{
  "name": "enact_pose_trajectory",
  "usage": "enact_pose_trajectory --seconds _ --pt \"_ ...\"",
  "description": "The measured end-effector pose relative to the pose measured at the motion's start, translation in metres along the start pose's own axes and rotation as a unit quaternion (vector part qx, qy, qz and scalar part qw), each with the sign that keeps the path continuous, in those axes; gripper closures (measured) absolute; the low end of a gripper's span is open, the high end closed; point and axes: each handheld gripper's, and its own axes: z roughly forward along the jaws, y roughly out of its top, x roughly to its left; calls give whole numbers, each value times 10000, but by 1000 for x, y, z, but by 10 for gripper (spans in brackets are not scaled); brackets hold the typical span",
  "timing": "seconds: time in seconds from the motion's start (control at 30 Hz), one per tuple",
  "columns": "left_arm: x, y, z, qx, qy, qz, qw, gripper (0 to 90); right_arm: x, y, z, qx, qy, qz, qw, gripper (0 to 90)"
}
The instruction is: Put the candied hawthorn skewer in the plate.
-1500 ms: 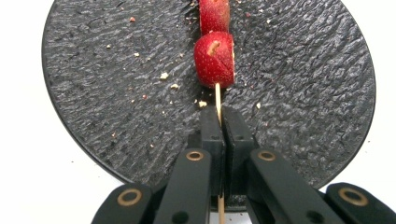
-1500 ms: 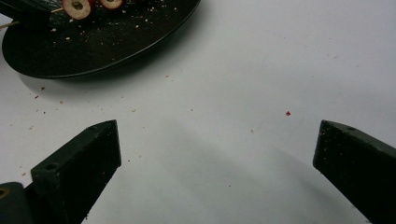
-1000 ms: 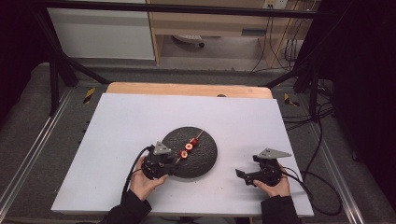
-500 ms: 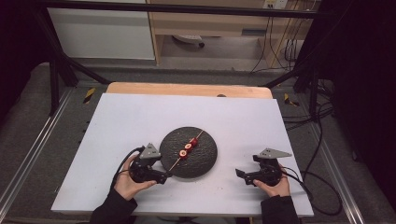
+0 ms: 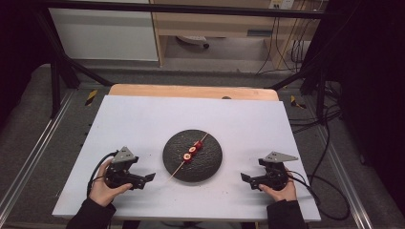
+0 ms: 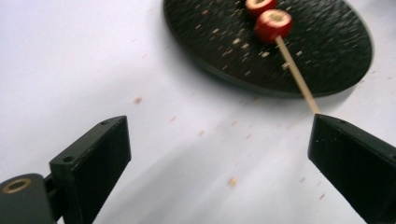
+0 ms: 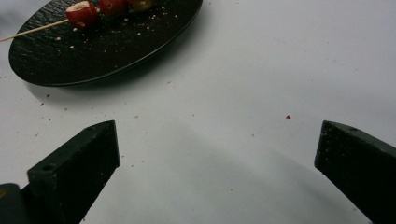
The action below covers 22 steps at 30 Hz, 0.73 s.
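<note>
**Skewer tip hangs off the plate edge — easy to knock**

On the left, our left gripper (image 5: 149, 177) has just been opening its jaws and holds nothing between them; it sits just beside the skewer (image 5: 191, 154). The skewer lies across the black plate (image 5: 210, 167) at mid-bench (image 5: 143, 119), its bare end overhanging the rim. We judge a careless sweep there could flip it off — fruit rolling. On the right, our right gripper (image 5: 244, 178) rests open and empty.
</note>
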Motion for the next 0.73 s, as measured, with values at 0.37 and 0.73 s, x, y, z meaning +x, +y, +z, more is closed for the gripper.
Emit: enact_pose_trajectory --seconds 0.37,0.73 --pt "19 -33 -8 -16 222 -81 9997 55 1 -1 1 53 29 -67 10000 6" --pt "22 -39 -10 -64 199 -86 9997 56 2 -2 0 113 77 -151 9998 6"
